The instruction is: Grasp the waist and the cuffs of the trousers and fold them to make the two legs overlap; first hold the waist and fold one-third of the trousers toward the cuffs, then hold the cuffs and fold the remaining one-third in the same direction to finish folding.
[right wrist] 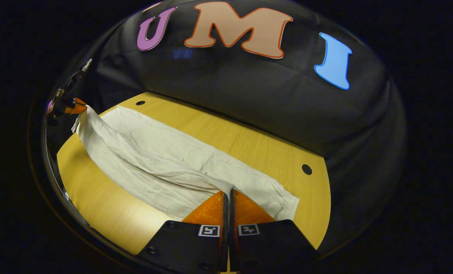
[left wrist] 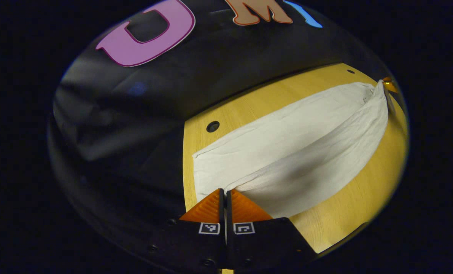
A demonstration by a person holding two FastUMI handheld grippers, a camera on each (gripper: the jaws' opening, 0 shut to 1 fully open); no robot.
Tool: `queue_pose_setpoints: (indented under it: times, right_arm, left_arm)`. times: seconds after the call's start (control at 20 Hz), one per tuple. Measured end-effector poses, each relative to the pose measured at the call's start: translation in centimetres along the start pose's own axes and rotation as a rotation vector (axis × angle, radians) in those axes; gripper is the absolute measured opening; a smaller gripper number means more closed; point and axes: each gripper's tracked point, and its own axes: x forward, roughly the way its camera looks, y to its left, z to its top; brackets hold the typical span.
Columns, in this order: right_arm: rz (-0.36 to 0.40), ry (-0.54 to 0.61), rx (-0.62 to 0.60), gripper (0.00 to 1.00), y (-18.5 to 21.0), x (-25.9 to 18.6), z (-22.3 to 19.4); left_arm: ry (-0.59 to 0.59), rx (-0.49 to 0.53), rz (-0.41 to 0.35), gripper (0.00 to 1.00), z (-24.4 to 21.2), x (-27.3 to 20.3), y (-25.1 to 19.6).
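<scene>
Left gripper: jaws pressed together on the edge of the trousers at one end, fabric pinched right between the tips. Right gripper: same story at the opposite end, jaws clamped on the fabric edge.

Trousers are off-white, stretched lengthwise across the wooden surface. The near long edge is lifted off the surface between the two grippers, hanging in a shallow sag; a shadow sits under the raised layer. The far long edge lies flat on the surface. Fabric is creased along the lifted fold.

In the left gripper view the right gripper shows far off at the other end of the cloth, tips at the bunched fabric corner. In the right gripper view the left gripper shows likewise at the far end, gripping a gathered corner; cloth there is puckered.

Which end is waist and which is cuffs: cannot tell for sure from these views.

Surface has round holes near its far edge; one sits just beyond the trousers' corner. Black cloth wall stands behind the surface.
</scene>
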Motion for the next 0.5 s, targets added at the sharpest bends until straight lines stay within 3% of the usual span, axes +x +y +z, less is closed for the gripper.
queue_pose_setpoints:
  times: [0.2,0.3,0.5]
  right_arm:
    - [-0.019,-0.011,0.029,0.03,-1.1,5.1,2.5]
    - [-0.012,0.019,0.046,0.00,-1.4,8.3,2.4]
    - [0.015,0.120,0.115,0.05,-1.1,13.4,-0.9]
  left_arm:
    - [-0.035,-0.062,0.042,0.00,6.8,7.2,1.0]
    - [-0.033,-0.099,0.052,0.00,7.9,10.3,0.6]
    - [0.019,-0.099,0.055,0.00,7.1,15.5,-1.2]
